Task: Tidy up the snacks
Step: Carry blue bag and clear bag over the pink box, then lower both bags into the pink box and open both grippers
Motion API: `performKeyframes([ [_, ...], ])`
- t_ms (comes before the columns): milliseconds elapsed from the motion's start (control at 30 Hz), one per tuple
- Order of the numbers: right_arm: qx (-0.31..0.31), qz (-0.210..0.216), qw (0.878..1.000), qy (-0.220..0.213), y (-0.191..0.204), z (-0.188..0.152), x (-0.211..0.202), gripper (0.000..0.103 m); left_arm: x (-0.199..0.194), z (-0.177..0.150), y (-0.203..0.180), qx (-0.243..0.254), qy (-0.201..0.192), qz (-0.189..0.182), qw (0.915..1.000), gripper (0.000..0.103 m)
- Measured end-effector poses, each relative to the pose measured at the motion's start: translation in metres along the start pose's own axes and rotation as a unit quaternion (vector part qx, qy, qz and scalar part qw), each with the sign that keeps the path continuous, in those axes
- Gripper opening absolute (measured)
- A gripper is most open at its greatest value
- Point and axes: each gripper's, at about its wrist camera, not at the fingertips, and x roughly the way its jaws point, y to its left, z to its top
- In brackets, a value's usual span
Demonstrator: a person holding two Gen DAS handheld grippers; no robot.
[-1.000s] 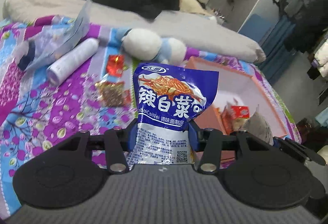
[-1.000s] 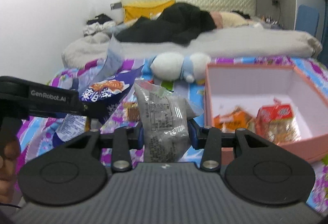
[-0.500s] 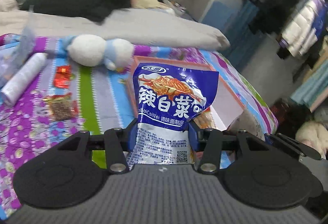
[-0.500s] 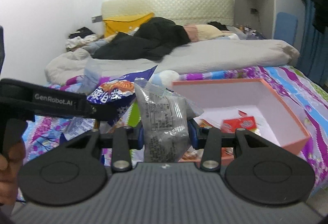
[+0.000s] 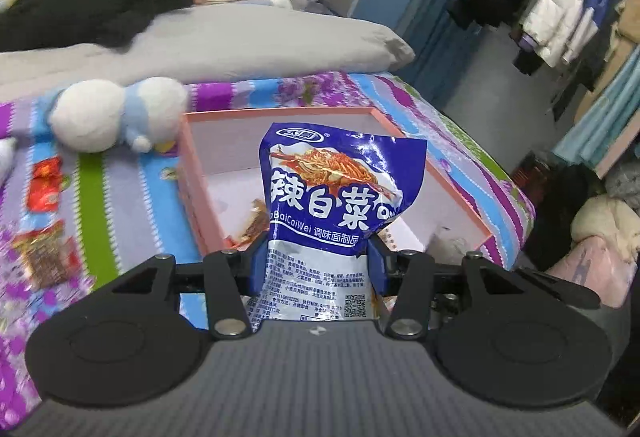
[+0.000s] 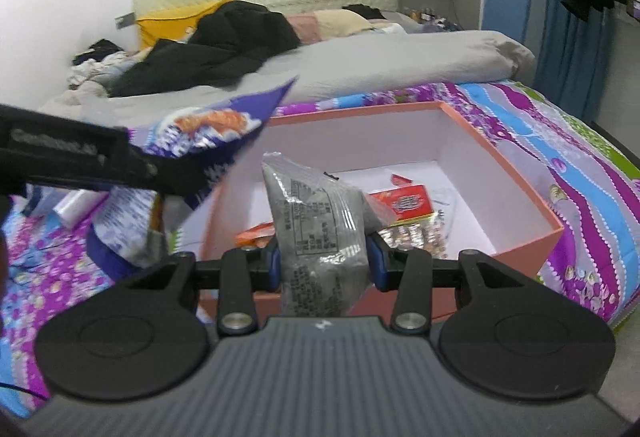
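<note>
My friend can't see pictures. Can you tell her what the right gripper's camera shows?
The right gripper squeezes a grey snack packet above an open pink box on a colourful bedspread. Red and orange snacks lie in the box. On the left, the left gripper holds a blue snack bag.

On the blue snack pouch we read three large white Chinese characters, 辣白菜, with the Latin lettering "BaiCaiWei" beneath them and the smaller line 调味面制品 beside it. We also see a QR code low on its silver panel, amid fine print too small to read. The grey packet carries a printed table we cannot make out, and the white lettering on the black arm of the other tool is blurred beyond reading.
</note>
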Motion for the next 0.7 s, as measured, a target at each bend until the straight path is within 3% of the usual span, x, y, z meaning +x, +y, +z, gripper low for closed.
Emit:
performKeyframes([
  [267, 0.006, -0.004, 0.999, 0.036, -0.024, 0.008, 0.045, 0.044, 0.057, 0.021, -0.001, 0.009, 0.040, 0.008, 0.9991, 0.055],
  [467, 0.022, -0.010, 0.998, 0.056, -0.037, 0.015, 0.065, 0.044, 0.090, 0.034, 0.011, -0.010, 0.087, 0.011, 0.9961, 0.055],
  [700, 0.036, -0.015, 0.996, 0.077, -0.045, 0.013, 0.074, 0.045, 0.096, 0.033, 0.016, -0.018, 0.100, 0.015, 0.9947, 0.056],
])
